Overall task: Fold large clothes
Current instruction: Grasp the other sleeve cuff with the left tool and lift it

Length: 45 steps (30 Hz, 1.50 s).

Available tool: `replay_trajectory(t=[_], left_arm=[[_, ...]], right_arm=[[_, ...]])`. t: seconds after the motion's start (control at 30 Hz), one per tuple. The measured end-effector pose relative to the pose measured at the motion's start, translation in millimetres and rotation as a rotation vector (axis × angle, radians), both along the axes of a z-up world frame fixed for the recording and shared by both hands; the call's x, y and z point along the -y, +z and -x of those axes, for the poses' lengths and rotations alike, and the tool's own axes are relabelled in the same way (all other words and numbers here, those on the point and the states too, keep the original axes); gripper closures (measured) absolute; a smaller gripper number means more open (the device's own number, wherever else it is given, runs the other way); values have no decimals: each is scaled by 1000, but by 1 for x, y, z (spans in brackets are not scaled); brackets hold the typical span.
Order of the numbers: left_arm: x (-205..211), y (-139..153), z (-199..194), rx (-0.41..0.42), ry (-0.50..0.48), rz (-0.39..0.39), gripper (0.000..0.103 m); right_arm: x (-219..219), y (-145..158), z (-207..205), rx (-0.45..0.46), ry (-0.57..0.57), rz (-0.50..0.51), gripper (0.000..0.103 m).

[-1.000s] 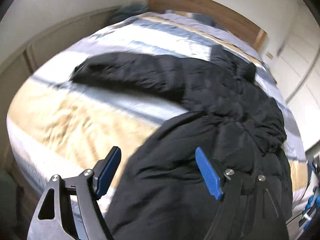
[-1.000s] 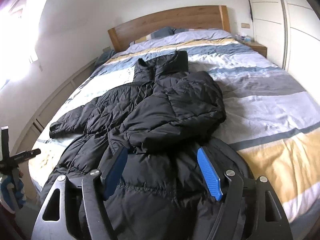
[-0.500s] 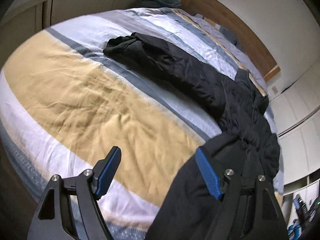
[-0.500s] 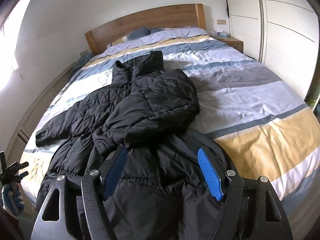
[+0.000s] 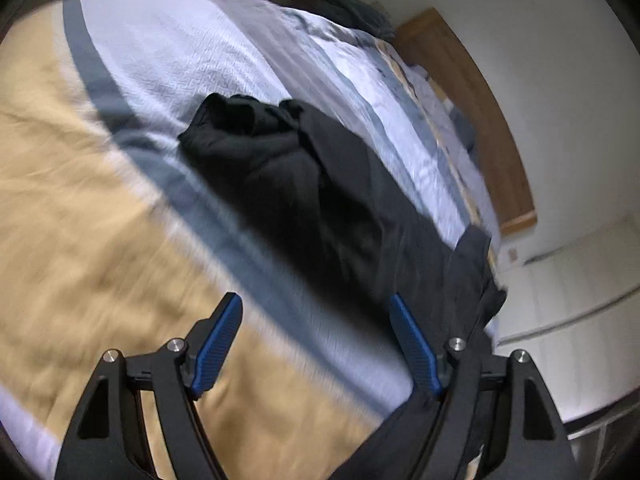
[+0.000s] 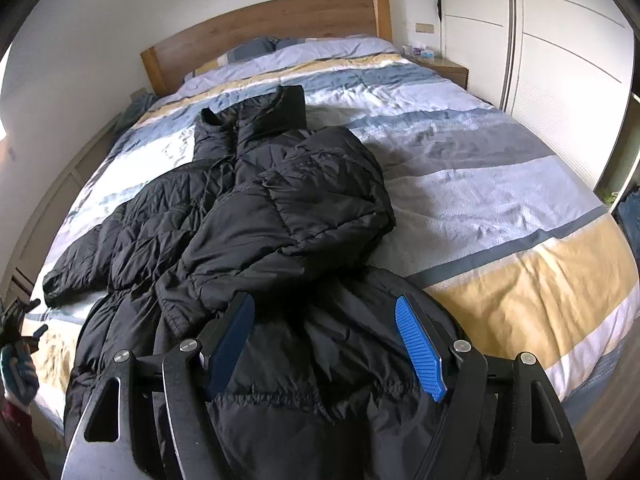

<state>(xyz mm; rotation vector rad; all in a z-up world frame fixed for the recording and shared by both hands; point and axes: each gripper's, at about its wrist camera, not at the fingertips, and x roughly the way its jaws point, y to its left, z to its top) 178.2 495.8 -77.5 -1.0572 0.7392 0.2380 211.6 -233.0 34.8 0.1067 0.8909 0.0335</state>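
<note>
Now your left tongs (image 5: 316, 344) and right tongs (image 6: 326, 346) both gape wide above the black puffer jacket (image 6: 256, 216) on the bed (image 6: 500, 184).

A black puffer jacket (image 6: 280, 216) is lying front-up along the striped bed, one sleeve (image 5: 280, 168) stretching sideways, the other folded across.

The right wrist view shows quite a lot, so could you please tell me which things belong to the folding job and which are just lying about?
Job:
black puffer jacket
left gripper, open
right gripper, open

Lying about:
striped duvet
pillows
wooden headboard
nightstand
wardrobe
</note>
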Motion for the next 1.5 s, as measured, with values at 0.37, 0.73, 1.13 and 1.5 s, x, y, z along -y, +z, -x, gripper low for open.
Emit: replay_trajectory(t=[0.37, 0.73, 1.13, 1.5], left_arm=[[-57, -48, -54, 73, 193, 277, 39], [-58, -45, -57, 183, 213, 326, 88], [-26, 34, -69, 276, 80, 159, 90], [50, 121, -97, 361, -127, 23, 90]], right_arm=[[8, -7, -16, -35, -46, 48, 30], [19, -6, -6, -32, -60, 46, 30], [37, 14, 24, 30, -86, 11, 30], [66, 27, 56, 88, -107, -36, 30]])
